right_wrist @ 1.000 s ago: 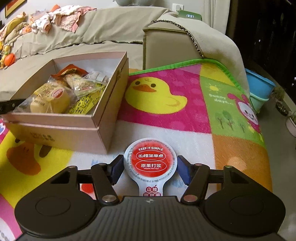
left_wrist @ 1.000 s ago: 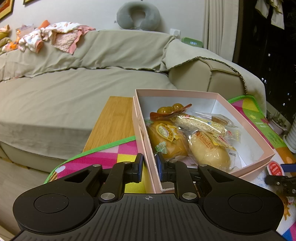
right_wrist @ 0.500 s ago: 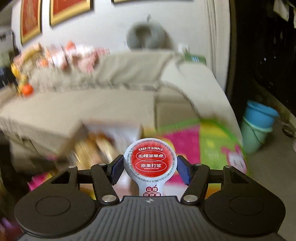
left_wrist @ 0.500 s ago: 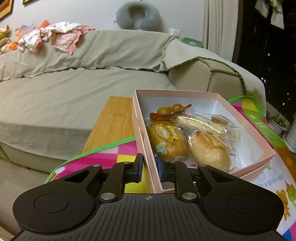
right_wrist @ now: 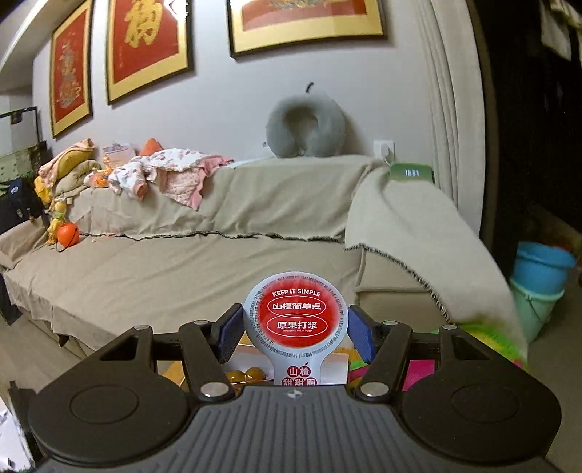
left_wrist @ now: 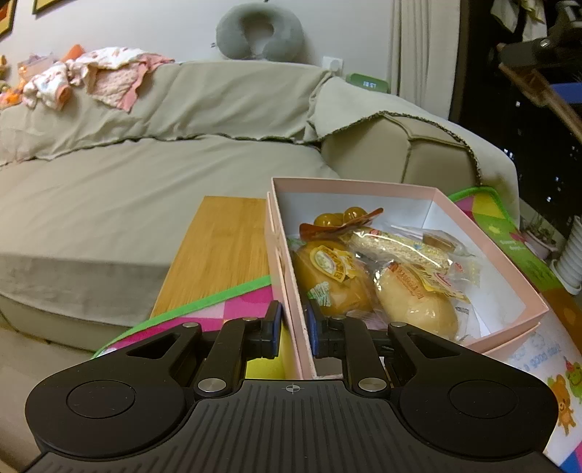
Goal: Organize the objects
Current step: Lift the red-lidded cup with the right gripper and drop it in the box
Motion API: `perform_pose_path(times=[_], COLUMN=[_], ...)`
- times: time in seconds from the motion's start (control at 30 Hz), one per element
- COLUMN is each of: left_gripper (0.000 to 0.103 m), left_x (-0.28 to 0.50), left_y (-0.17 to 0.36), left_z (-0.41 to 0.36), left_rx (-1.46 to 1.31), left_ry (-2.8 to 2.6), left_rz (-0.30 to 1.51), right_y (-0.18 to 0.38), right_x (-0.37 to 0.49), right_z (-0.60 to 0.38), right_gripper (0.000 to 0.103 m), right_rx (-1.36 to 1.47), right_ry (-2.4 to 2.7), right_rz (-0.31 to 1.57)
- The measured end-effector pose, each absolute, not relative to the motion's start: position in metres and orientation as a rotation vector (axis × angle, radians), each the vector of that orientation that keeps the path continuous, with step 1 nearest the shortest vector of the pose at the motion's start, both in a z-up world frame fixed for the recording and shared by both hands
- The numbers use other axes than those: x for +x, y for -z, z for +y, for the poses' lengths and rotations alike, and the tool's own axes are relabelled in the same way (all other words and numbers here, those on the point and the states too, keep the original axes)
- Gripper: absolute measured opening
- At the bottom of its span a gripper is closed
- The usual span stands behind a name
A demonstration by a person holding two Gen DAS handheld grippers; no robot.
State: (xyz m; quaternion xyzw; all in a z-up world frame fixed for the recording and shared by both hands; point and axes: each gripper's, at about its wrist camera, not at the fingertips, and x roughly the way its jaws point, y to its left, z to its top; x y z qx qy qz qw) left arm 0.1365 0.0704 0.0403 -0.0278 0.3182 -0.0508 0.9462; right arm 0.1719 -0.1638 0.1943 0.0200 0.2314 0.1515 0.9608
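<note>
A pink cardboard box (left_wrist: 418,189) sits on a colourful play mat (left_wrist: 232,305) and holds wrapped buns (left_wrist: 414,309) and other packaged snacks. My left gripper (left_wrist: 293,324) is shut on the box's near left wall. My right gripper (right_wrist: 296,329) is shut on a round red-and-white snack cup (right_wrist: 296,314) and holds it high, facing the sofa. Below that cup, part of the box's white inside (right_wrist: 251,358) and yellow snacks (right_wrist: 243,374) show between the fingers.
A beige covered sofa (left_wrist: 127,189) stands behind the box, with clothes (left_wrist: 91,80) and a grey neck pillow (left_wrist: 260,32) on its back. A wooden board (left_wrist: 222,251) lies under the mat. Blue and green buckets (right_wrist: 540,283) stand on the floor at right.
My right gripper has lifted the snack cup off the mat, up and left over the box, and its view has tilted up towards the sofa and wall. The left gripper has stayed on the box wall.
</note>
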Motion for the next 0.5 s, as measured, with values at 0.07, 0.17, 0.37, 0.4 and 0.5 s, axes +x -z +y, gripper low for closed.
perform_pose_path(times=[0.07, 0.17, 0.37, 0.4, 0.5], left_gripper=[0.017, 0.018, 0.017, 0.017, 0.017], left_x=[0.137, 0.137, 0.137, 0.137, 0.138], left_y=[-0.04, -0.04, -0.039, -0.039, -0.039], left_z=[0.071, 0.071, 0.07, 0.07, 0.066], left_rx=[-0.058, -0.063, -0.063, -0.061, -0.049], left_ry=[0.106, 0.109, 0.106, 0.104, 0.095], left_rz=[0.648, 0.648, 0.648, 0.648, 0.644], right_y=[-0.187, -0.175, -0.156, -0.153, -0.143], right_x=[0.179, 0.187, 0.189, 0.188, 0.178], right_z=[-0.163, -0.162, -0.176, -0.18, -0.191], right_gripper=[0.062, 0.064, 0.073, 0.075, 0.08], right_rx=[0.053, 0.071, 0.104, 0.106, 0.088], right_ry=[-0.299, -0.315, -0.288, -0.283, -0.26], right_rz=[0.487, 0.53, 0.584, 0.59, 0.599])
